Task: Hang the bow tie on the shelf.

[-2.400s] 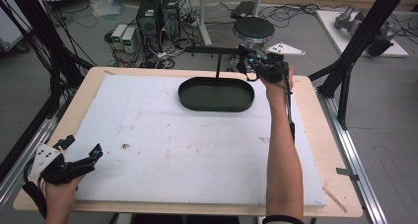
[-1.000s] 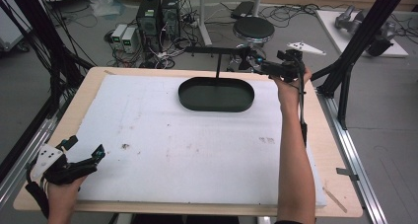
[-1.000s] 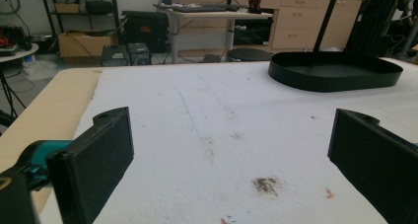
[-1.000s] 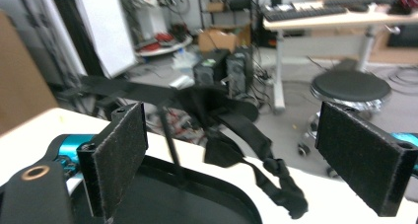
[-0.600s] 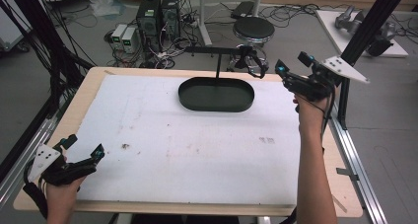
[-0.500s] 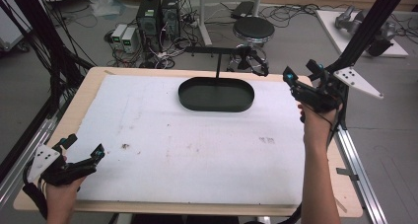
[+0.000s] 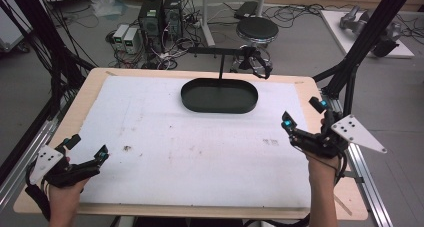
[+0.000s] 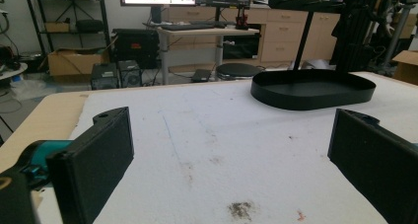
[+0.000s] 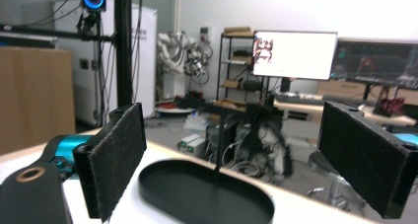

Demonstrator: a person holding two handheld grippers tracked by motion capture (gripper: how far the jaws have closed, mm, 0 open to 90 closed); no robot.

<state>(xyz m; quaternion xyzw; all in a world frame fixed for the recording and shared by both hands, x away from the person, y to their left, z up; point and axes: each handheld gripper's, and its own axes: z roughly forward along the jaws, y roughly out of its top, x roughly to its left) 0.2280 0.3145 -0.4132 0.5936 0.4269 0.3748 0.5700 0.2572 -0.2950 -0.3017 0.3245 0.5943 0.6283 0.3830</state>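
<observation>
High view: left gripper (image 7: pixel 85 157) at near-left corner of bench (image 7: pixel 85 94), jaws spread apart, nothing between. Right gripper (image 7: pixel 304 122) near right edge, raised, jaws wide apart, empty. Black oval tray (image 7: pixel 219 95) lies at far-centre, long axis running left-right across bench, thin black post (image 7: pixel 220 67) rising just behind it. Tray well apart from both grippers, ahead of each pair of jaws. White mat (image 7: pixel 200 142) covers bench, w/ small dark marks. No legible writing; monitors in the gripper views too blurred to read.
</observation>
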